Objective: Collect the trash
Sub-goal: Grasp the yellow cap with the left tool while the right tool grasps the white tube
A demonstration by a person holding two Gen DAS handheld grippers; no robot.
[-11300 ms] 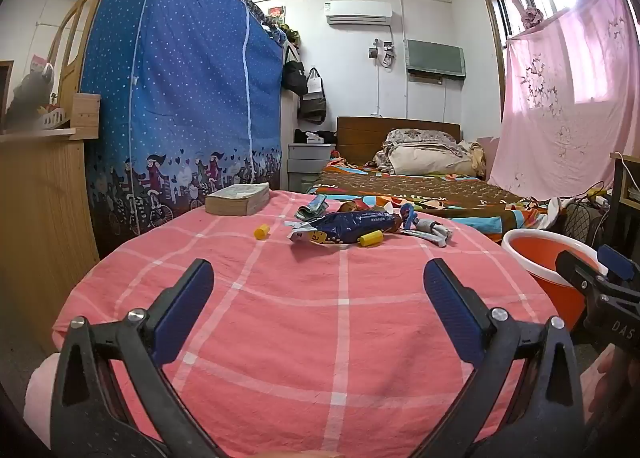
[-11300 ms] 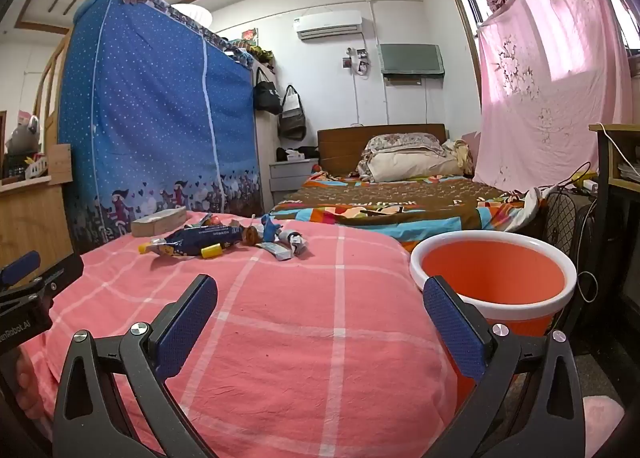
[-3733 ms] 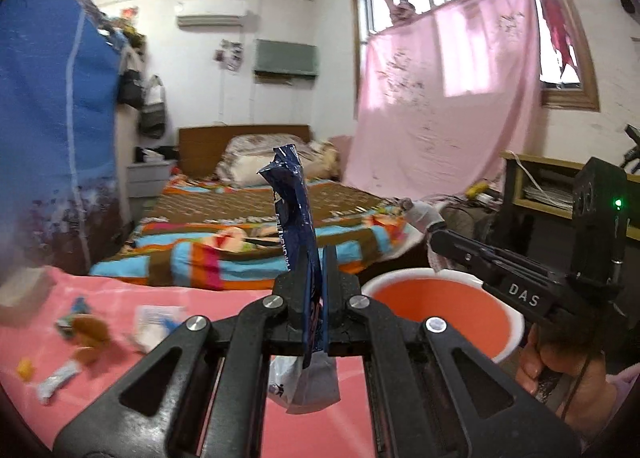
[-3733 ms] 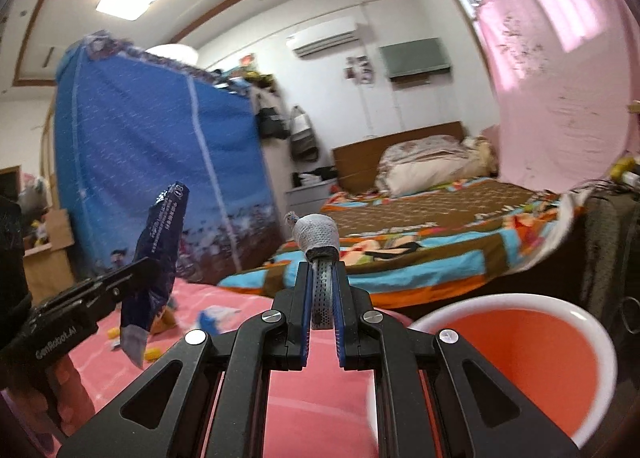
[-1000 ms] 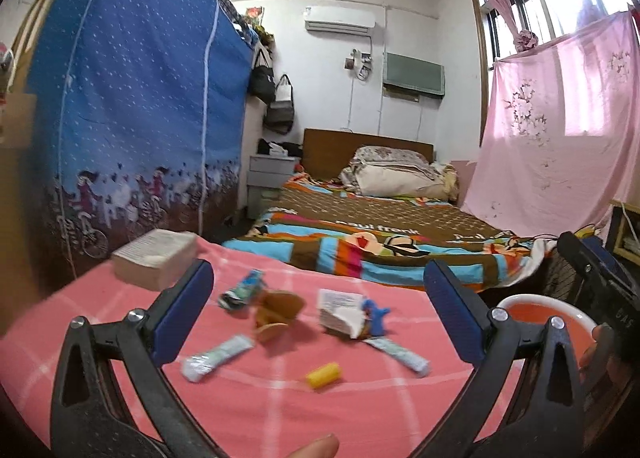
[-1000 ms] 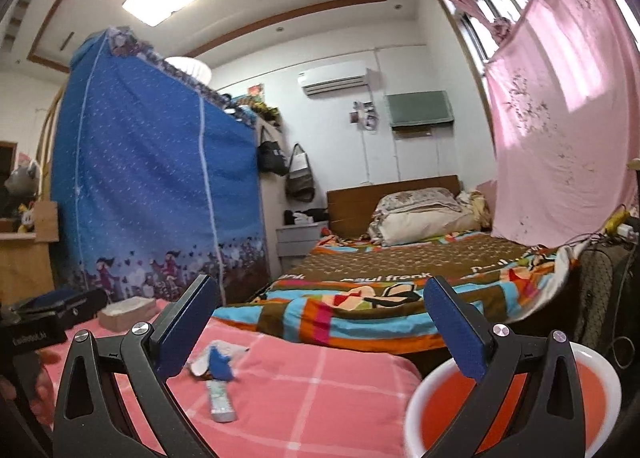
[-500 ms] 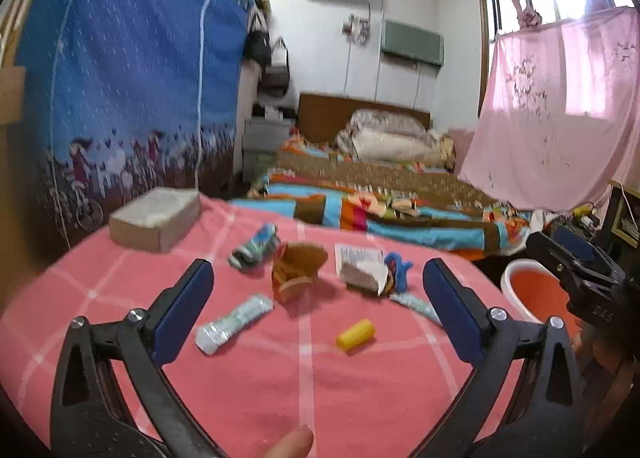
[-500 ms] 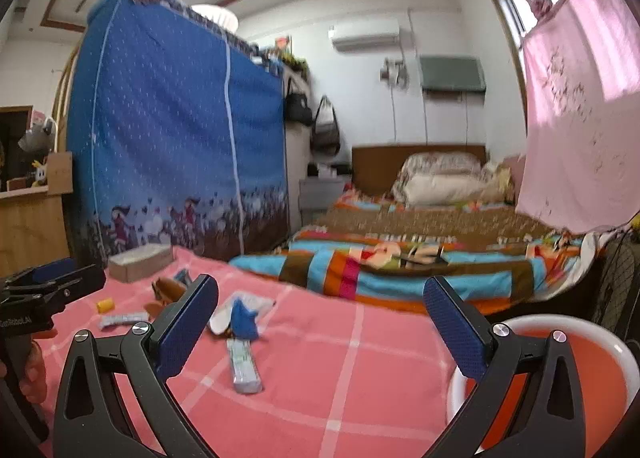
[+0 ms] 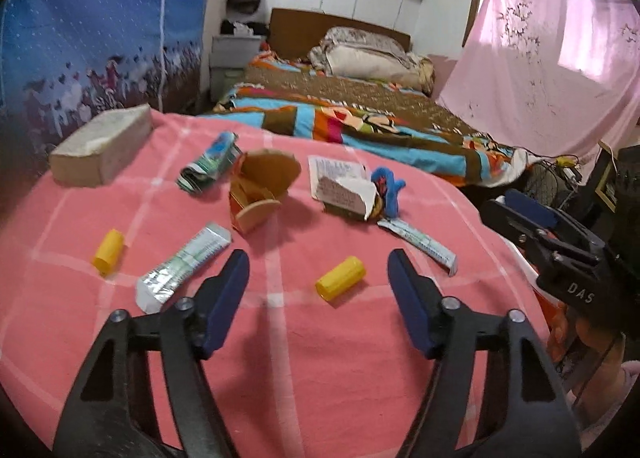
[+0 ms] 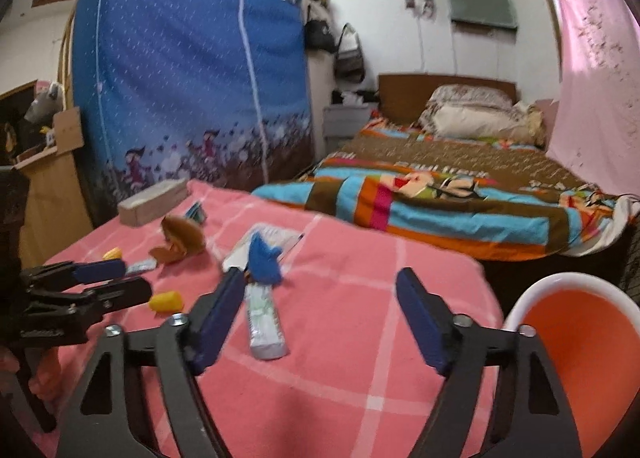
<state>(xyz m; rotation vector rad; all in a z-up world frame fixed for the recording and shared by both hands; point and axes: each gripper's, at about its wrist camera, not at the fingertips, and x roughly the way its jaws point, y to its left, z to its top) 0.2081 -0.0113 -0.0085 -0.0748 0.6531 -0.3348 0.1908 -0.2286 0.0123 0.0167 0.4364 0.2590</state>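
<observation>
Trash lies on a pink checked tablecloth [image 9: 320, 358]. My left gripper [image 9: 318, 282] is open and empty, low over the cloth, with a yellow cap [image 9: 340, 283] between its fingers. A silver tube [image 9: 182, 268], a second yellow cap [image 9: 108, 251], a brown cardboard piece [image 9: 260, 187], a white wrapper [image 9: 340, 187], a blue scrap [image 9: 388, 189] and a flat sachet [image 9: 418, 244] lie around it. My right gripper [image 10: 320, 298] is open and empty above the cloth, with the sachet [image 10: 264, 320] just left of its middle. The orange bucket [image 10: 576, 362] stands at the right.
A book-like block [image 9: 100, 145] lies at the table's far left beside a rolled green wrapper [image 9: 208, 165]. A bed with a colourful blanket [image 10: 460, 193] stands behind the table. A blue wardrobe cover [image 10: 180, 77] is at the left, a pink curtain [image 9: 552, 65] at the right.
Both grippers have dropped and tilted down toward the table. Their jaws have narrowed but stay open. The trash items now loom closer.
</observation>
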